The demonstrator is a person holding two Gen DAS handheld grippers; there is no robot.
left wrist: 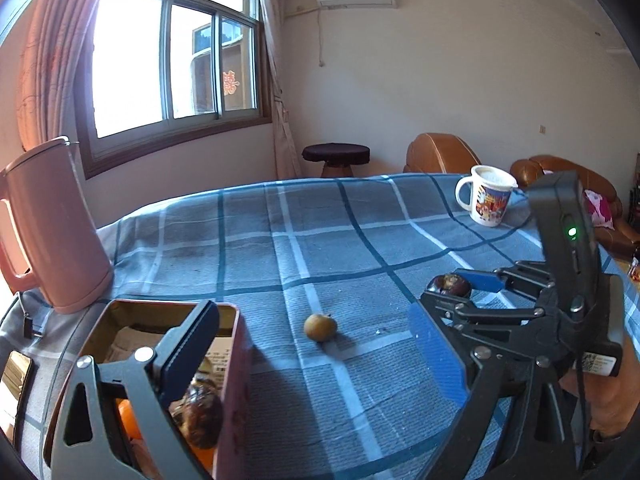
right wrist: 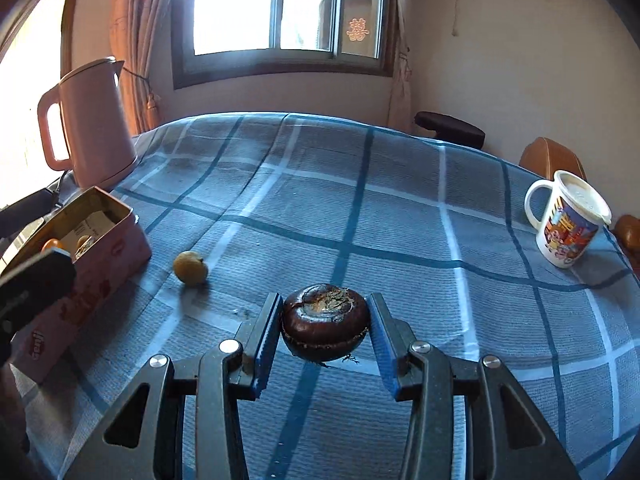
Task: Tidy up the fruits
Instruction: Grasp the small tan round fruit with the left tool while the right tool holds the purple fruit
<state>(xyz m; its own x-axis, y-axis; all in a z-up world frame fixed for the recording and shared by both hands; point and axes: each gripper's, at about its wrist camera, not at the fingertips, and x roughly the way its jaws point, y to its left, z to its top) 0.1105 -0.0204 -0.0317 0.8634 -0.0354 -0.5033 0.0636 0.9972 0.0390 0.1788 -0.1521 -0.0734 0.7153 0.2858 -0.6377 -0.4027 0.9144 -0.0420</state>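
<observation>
Tilting down: R hand-held gripper (right wrist: 324, 324) clamps dark fruit (right wrist: 325, 322) | L hand-held gripper (left wrist: 312, 344) wide

A wide bare stretch of the worktop (right wrist: 400, 208) is left free in the middle. The left edge is blocked by the kettle (right wrist: 94, 120) and tin (right wrist: 92, 248); the far right corner is taken by the mug (right wrist: 568, 224).

Window (left wrist: 172, 60) glare (blown out), fisheye-warped edges.
</observation>
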